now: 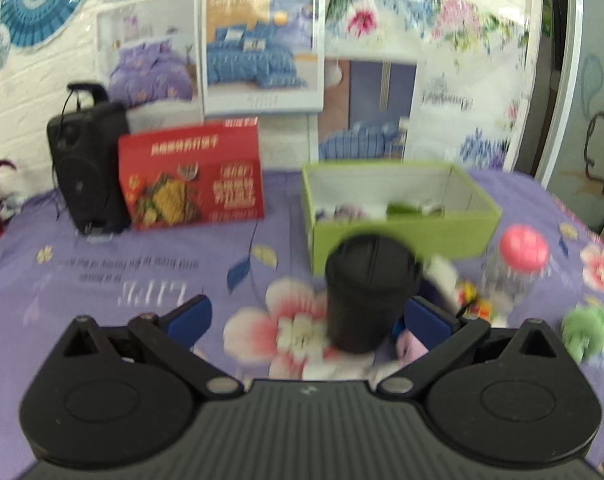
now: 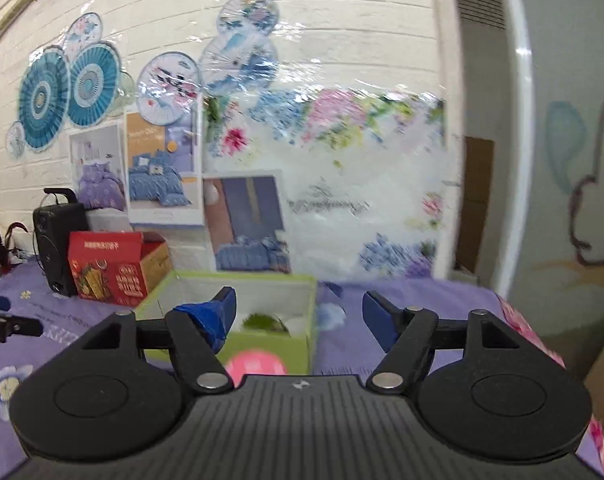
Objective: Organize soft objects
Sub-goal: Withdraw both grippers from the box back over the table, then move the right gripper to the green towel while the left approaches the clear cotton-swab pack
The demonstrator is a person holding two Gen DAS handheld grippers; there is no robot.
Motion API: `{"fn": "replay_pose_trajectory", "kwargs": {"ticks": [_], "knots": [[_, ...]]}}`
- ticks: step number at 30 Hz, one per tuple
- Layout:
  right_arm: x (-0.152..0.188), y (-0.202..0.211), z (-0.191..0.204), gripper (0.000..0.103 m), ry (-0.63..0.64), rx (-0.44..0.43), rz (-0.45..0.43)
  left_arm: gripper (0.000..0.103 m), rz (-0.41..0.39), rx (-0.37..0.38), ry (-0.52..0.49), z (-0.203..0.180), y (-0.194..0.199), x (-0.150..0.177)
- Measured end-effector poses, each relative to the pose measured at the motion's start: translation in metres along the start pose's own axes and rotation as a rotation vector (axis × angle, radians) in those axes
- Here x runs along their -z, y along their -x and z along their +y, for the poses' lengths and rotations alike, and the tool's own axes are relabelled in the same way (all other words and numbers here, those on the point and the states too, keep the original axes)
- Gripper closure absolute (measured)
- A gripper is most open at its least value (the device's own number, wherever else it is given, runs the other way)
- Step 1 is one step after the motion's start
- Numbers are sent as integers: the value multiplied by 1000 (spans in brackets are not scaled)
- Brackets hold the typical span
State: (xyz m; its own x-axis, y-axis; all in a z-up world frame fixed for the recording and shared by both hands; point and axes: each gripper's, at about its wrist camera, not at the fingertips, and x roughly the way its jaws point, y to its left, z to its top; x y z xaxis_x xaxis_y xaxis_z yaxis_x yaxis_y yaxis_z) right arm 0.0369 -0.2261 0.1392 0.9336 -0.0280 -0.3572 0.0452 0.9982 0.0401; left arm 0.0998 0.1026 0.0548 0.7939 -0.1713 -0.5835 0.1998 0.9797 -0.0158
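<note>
both grippers' jaws gape over the green box, black cup nearby.

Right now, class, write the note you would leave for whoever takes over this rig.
Left gripper: open, holding nothing; a black cylinder stands ahead between its fingers.
Right gripper: open and empty, raised near the green box.
Done: some soft items already lie in the green box.
Left: a green fluffy toy and small pieces beside the pink-lidded jar remain on the purple bedspread.

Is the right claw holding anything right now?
No, the right claw is open and empty above the green box.
</note>
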Motion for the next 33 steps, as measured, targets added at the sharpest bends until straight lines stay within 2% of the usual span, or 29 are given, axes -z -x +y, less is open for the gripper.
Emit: {"fn": "replay_pose_trajectory", "kwargs": {"ticks": [6,9,12,17,22,25,29,33], "knots": [[84,20,-18,46,-213,53,100,1,130,-76,-47,5,-19,74],[116,17,-22,45,-291,55,167,1,166,-84,-49,12,-33,87],[133,14,-23,45,-316,75,213,1,183,-51,-43,18,-50,88],[141,9,-31,45,-355,90,244,1,229,-156,-89,24,-87,91],[143,6,-33,45,-330,114,264,1,214,-258,4,55,-80,91],[142,1,-32,45,-319,112,266,1,210,-167,50,65,-74,89],[139,-3,-27,45,-303,96,267,1,213,-177,4,52,-87,82],[138,-2,-25,45,-282,108,266,1,225,-180,169,56,-96,80]]}}
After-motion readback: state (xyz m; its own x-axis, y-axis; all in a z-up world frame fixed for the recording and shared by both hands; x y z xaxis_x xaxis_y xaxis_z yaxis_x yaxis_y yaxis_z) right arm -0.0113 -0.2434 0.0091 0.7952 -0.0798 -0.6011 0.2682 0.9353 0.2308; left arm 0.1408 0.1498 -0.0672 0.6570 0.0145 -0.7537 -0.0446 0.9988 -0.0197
